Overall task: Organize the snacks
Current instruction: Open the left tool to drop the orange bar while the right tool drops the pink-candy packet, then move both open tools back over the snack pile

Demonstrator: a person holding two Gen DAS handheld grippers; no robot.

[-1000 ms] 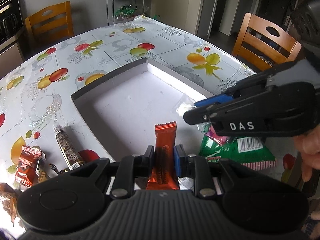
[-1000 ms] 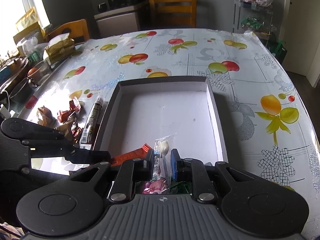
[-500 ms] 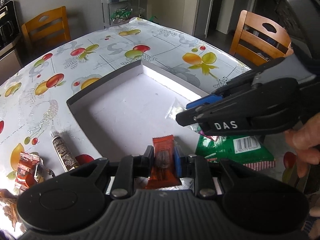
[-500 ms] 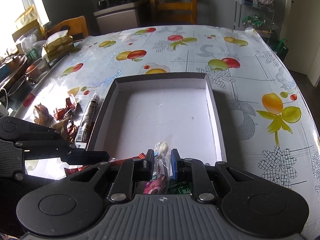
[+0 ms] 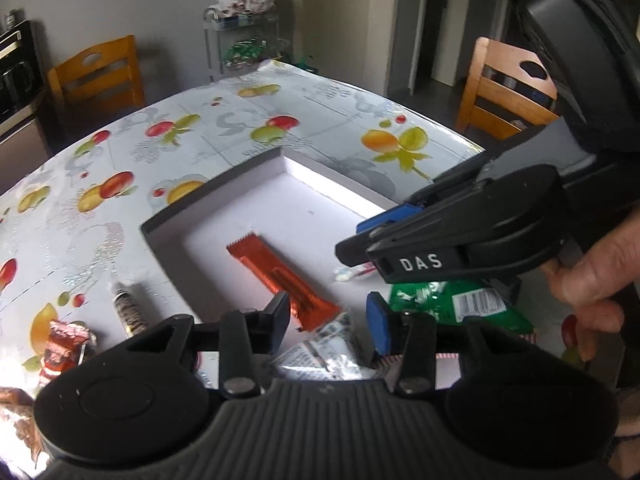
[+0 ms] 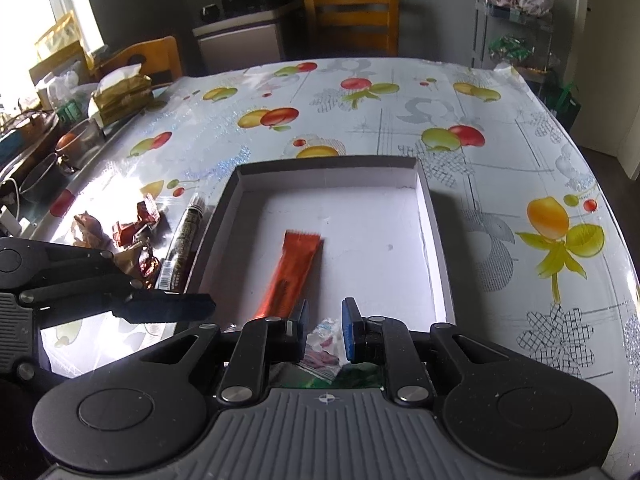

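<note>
Left wrist view: the left gripper (image 5: 327,316) points steeply down at the near edge of the white box (image 5: 224,196), its jaws opening with nothing pinched between them. The orange snack bar (image 5: 280,276) lies flat in the box, running from centre frame toward the lower middle, just past the fingertips. At right, a hand (image 5: 592,272) grips the handle of the right gripper (image 5: 352,240), which reaches in from the right edge, angled down over a green packet (image 5: 460,304).

Right wrist view: the right gripper's fingers stand slightly apart here, a clear candy bag (image 6: 322,340) below the gap; I cannot tell whether they pinch it. The bar lies in the box at centre. Loose sweets (image 6: 128,232) sit on the worktop (image 6: 500,184) at left.
</note>
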